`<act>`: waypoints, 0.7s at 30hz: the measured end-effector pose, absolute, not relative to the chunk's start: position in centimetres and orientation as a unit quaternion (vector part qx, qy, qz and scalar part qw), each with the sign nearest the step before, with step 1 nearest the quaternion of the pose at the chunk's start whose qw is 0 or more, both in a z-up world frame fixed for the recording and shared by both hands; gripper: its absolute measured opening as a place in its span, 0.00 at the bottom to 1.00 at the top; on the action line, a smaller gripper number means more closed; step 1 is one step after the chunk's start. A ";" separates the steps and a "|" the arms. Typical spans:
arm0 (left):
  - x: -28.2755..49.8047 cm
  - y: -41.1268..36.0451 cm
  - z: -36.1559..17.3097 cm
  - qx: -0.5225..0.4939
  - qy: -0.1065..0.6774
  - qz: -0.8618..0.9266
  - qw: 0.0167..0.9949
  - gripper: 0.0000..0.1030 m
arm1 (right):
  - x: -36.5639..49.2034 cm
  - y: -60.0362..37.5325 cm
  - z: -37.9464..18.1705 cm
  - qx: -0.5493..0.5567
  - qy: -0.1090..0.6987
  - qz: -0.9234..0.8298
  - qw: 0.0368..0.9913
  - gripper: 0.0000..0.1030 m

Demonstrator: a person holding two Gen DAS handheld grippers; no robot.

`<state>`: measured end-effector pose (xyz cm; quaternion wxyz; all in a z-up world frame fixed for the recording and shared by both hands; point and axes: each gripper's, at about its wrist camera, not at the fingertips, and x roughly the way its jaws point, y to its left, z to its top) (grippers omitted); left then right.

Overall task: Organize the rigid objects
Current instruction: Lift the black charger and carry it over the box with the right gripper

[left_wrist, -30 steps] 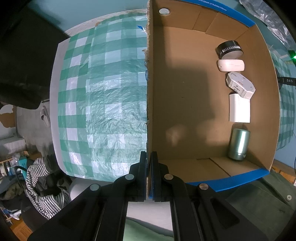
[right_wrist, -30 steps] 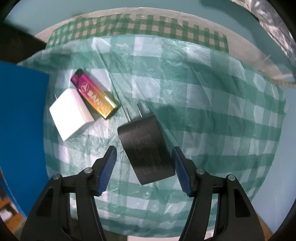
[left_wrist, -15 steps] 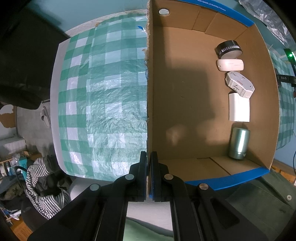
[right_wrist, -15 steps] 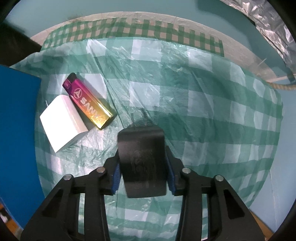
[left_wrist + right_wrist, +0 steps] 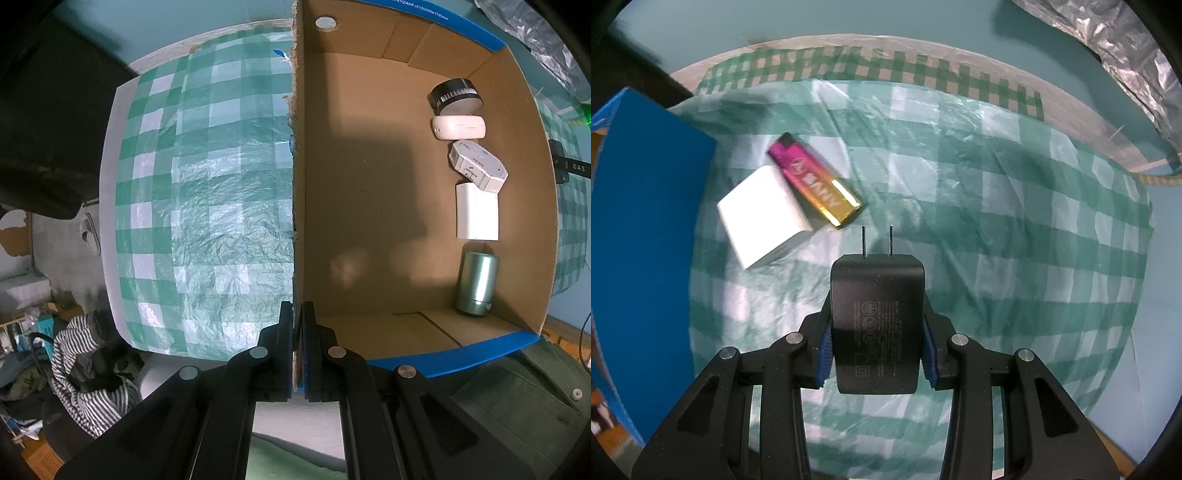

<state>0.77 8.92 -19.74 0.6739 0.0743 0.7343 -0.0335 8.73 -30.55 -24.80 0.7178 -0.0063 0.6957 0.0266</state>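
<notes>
left gripper [image 5: 298,325]: jaws closed on the near end of the cardboard box wall [image 5: 297,184], one finger outside, one inside, the wall edge running straight ahead of the tips.

cardboard box [image 5: 546,206]: brown inside, blue outside, open-topped, lying to the right of the left jaws. contents ranged in a row along its far right wall, nearest to farthest from the jaws: silver-green cylinder [image 5: 476,282], on its side; white block [image 5: 477,212]; white faceted casing [image 5: 478,166], overlapping the block's far end; white rounded case [image 5: 459,127]; black round tin [image 5: 455,95].

right gripper [image 5: 877,354]: jaws have just been closing and now clamp the black plug adapter [image 5: 877,325] by its two sides, blue pads pressed to it, two prongs pointing ahead past the fingertips, printed face up to the camera.

loose items ahead and left of the right jaws, on the green checked cloth [image 5: 997,229]: white cube charger [image 5: 764,214]; pink-to-gold lighter [image 5: 814,184], touching the cube's far side. blue outside of the box at the far left of this view.
</notes>
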 end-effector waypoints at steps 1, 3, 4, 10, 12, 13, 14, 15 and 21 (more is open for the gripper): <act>0.8 8.9 -19.8 0.075 0.734 -0.034 0.674 0.04 | 8.6 -30.3 -24.5 -0.006 0.695 0.029 0.718 0.36; 0.8 8.9 -19.7 0.076 0.734 -0.034 0.674 0.04 | 8.3 -29.9 -24.0 -0.007 0.694 0.036 0.719 0.36; 0.8 8.9 -19.7 0.076 0.734 -0.035 0.674 0.04 | 8.2 -29.7 -23.8 -0.008 0.693 0.039 0.720 0.36; 0.8 8.9 -19.8 0.075 0.734 -0.034 0.674 0.04 | 7.7 -28.3 -21.4 0.001 0.683 0.059 0.728 0.36; 0.8 8.9 -19.7 0.076 0.734 -0.035 0.674 0.04 | 7.6 -27.7 -20.4 0.002 0.678 0.067 0.732 0.36; 0.8 8.9 -19.7 0.076 0.734 -0.035 0.674 0.04 | 7.6 -27.4 -20.0 0.001 0.676 0.070 0.733 0.36; 0.8 8.9 -19.8 0.076 0.734 -0.035 0.674 0.04 | 7.6 -27.0 -19.5 -0.001 0.674 0.074 0.735 0.36; 0.8 9.0 -19.7 0.076 0.734 -0.035 0.674 0.04 | 7.6 -26.6 -19.2 -0.003 0.672 0.076 0.736 0.36; 0.8 9.0 -19.8 0.076 0.733 -0.035 0.675 0.04 | 7.2 -24.4 -16.7 -0.015 0.659 0.098 0.746 0.36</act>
